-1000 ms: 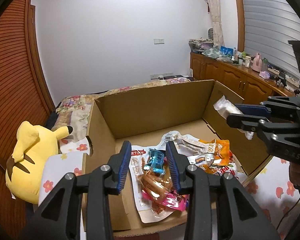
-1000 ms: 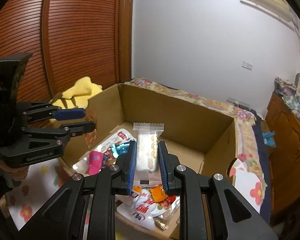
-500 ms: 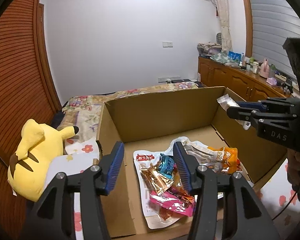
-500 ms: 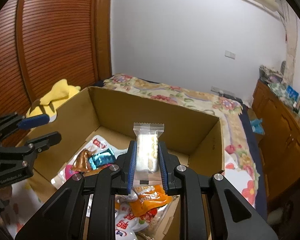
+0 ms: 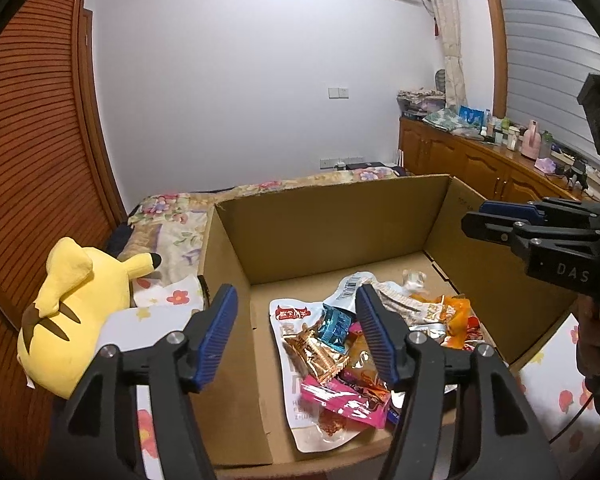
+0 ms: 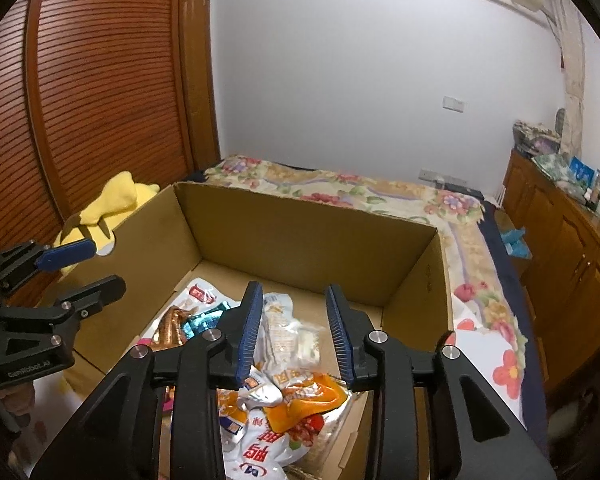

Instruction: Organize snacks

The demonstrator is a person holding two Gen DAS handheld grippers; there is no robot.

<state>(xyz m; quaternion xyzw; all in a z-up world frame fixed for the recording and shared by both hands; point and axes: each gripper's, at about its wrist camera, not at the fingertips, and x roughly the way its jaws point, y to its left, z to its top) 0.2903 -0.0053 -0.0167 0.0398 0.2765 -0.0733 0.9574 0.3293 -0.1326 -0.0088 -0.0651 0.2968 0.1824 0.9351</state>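
Both hand-held grippers are wide open now: your right hand-held gripper [image 6: 294, 322] just dropped its clear packet [image 6: 306, 344] into the box [image 6: 308, 232], your left hand-held gripper [image 5: 296, 332] holds nothing.

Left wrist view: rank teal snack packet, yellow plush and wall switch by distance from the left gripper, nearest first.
1. Teal snack packet: in the cardboard box, just beyond the left gripper and between its open fingers.
2. Yellow plush: outside the box, off to the left on the bed.
3. Wall switch: on the far white wall, clearly farthest.
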